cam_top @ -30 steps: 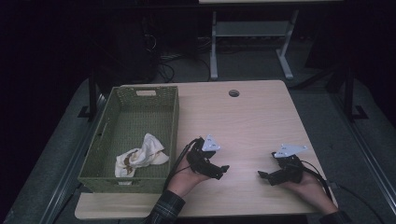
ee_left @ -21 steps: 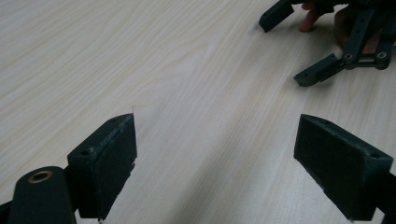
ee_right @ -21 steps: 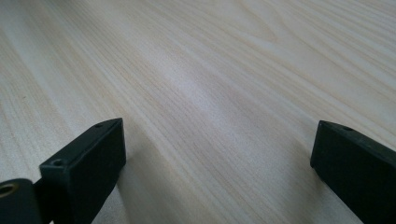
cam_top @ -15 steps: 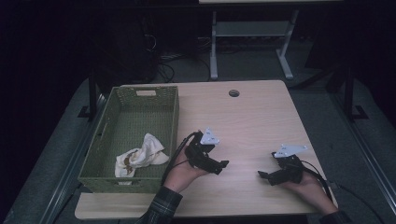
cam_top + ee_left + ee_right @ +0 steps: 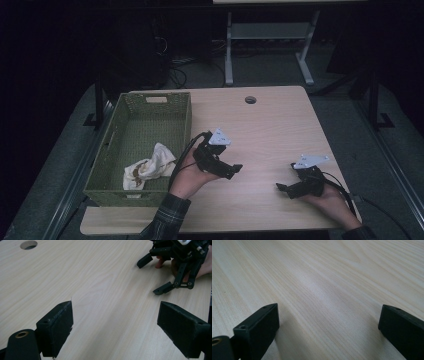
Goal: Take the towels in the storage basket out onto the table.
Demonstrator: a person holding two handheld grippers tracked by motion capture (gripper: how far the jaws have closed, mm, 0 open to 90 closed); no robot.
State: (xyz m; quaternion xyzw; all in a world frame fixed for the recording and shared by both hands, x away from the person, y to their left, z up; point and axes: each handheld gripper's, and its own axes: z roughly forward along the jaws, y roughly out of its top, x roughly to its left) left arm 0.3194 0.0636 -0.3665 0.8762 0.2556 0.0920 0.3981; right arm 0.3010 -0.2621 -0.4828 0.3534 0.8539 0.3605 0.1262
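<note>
My left gripper (image 5: pixel 234 171) is held a little above the wooden table (image 5: pixel 270 130), just right of a green woven basket (image 5: pixel 145 125). In the left gripper view it (image 5: pixel 115 332) is open, with bare wood between its jaws. My right gripper (image 5: pixel 285 190) rests low near the table's front right, pointing left. It (image 5: pixel 328 332) is open too, with nothing between its jaws. The left gripper view also shows the right gripper (image 5: pixel 160 275) farther off, in a hand. A crumpled white cloth (image 5: pixel 150 165) with brown stains lies in the basket's near end.
A round cable hole (image 5: pixel 250 99) sits near the table's far edge. It shows again as the hole (image 5: pixel 28 244) at the top left of the left gripper view. Behind the table stands a metal desk frame (image 5: pixel 265 45) on a dark floor with cables.
My left gripper has risen slightly and shifted a little away from the front edge. The right gripper, the basket and the cloth have stayed put.
</note>
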